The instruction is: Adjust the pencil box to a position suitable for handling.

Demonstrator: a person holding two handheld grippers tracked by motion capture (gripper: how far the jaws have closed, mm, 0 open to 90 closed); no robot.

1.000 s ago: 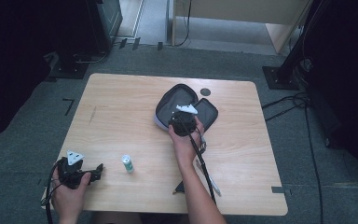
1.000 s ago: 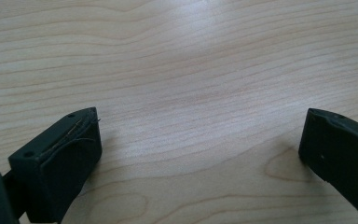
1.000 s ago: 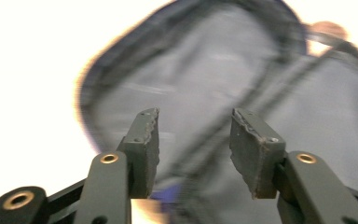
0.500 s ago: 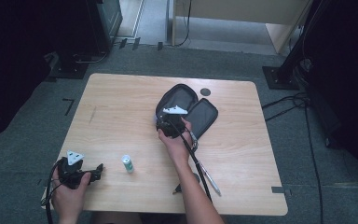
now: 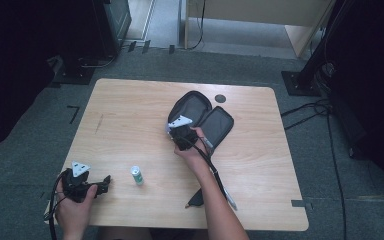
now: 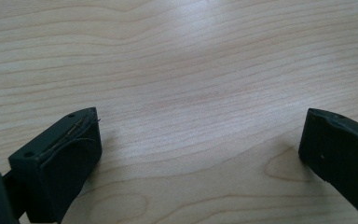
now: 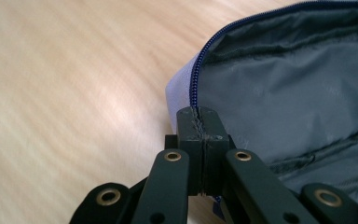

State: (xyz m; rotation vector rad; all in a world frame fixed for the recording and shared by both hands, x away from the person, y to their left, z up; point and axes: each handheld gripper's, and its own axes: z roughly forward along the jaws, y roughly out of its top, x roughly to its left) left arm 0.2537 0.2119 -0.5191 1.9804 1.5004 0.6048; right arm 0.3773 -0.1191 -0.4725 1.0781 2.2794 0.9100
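High view: the open black fabric zip pouch (image 5: 200, 117) lies just above the middle of the frame on the pale wooden bench (image 5: 130, 115), its 2 halves spread side by side. The right tool (image 5: 179, 134) sits at the pouch's lower left edge. In the right gripper view its jaws are pressed together on the pouch's blue-zippered rim (image 7: 196, 91), grey lining to the right. The left tool (image 5: 100, 181), lower left, stands wide and empty; a small green-capped white bottle (image 5: 137, 175) stands near it.

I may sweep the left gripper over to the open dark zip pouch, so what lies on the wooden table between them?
In the high view, a small white-and-green bottle stands between the left gripper and the pouch; otherwise bare wood.
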